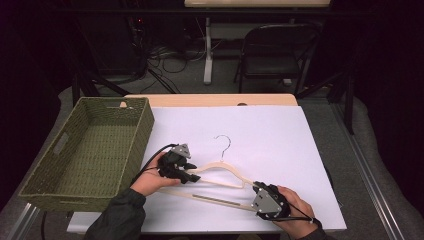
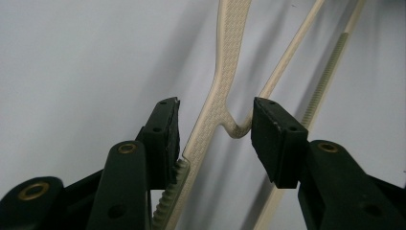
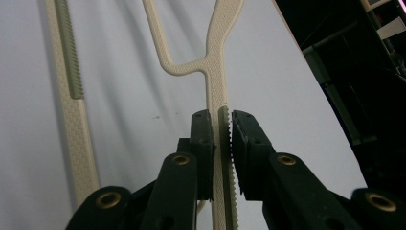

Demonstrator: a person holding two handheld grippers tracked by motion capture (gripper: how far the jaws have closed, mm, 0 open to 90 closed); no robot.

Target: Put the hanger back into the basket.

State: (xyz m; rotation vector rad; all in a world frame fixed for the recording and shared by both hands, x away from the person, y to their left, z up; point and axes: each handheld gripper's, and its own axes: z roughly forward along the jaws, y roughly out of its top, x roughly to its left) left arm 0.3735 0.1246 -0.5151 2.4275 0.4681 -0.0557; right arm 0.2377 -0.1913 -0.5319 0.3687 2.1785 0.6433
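Lying flat on the white bench (image 1: 280, 135), lower centre of the high view, is the cream hanger (image 1: 220, 172), its metal hook (image 1: 223, 142) pointing toward the top of the frame and its long bar running down to the lower right.

Over at the lower right of that view, the right tongs (image 1: 256, 189) are clamped on the hanger's end. The right gripper view makes it plain: both black pads are pressed against the ribbed arm of the hanger, one on each side, with no daylight between them. That's a firm grip on the hanger.

Now the left tongs (image 1: 192, 175), left of centre in the high view, sit at the hanger's other shoulder. In the left gripper view the jaws stand apart with the hanger's arm and its small notch between them. The left-hand pad is touching or very nearly touching the ribbed edge low in the frame; the right-hand pad sits just beside the notch's curve, and whether it touches I can't tell. So no squeeze there: those tongs read as open around the hanger.

At the left edge of the high view a green woven basket (image 1: 60, 145) sits partly on the bench, well apart from the hanger.
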